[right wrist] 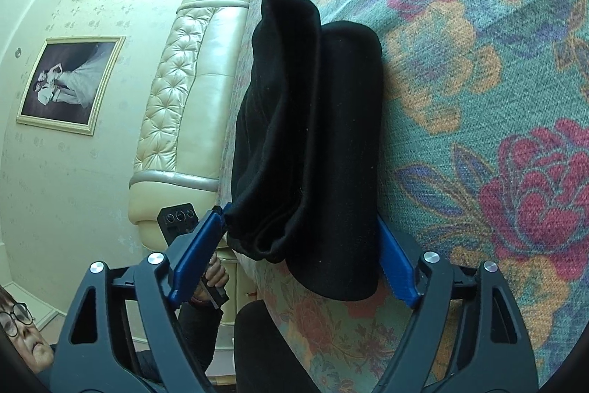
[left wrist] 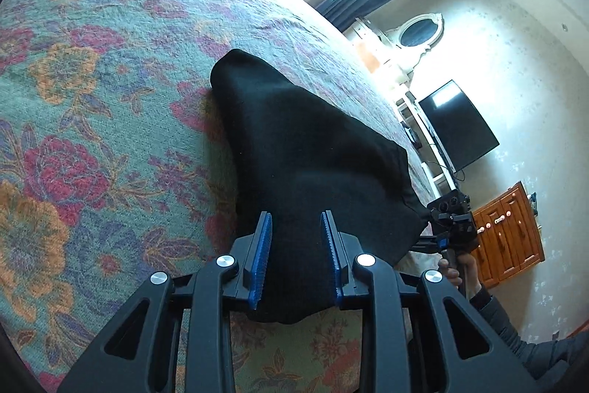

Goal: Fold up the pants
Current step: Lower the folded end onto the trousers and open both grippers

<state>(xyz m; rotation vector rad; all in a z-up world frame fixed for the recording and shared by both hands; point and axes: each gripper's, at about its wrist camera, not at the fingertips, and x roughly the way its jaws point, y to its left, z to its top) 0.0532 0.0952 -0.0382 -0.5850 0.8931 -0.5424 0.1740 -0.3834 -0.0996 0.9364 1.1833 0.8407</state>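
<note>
Black pants (left wrist: 305,150) lie folded into a thick bundle on a floral bedspread (left wrist: 92,98), near the bed's front edge. My left gripper (left wrist: 296,214) is shut on the near end of the bundle, and black cloth fills the gap between its blue pads. In the right wrist view the pants (right wrist: 331,135) run away from me in several layers, with the upper layer lifted at the left. My right gripper (right wrist: 299,216) stands wide open astride that near end, its blue fingers (right wrist: 195,249) beside the cloth and not pressing on it.
The bedspread (right wrist: 478,98) stretches far beyond the pants. A cream padded headboard (right wrist: 184,80) and a framed picture (right wrist: 70,83) are off to the left. A dark TV (left wrist: 456,124) and a wooden cabinet (left wrist: 508,238) stand past the bed. A person's hand (left wrist: 451,271) holds the other tool.
</note>
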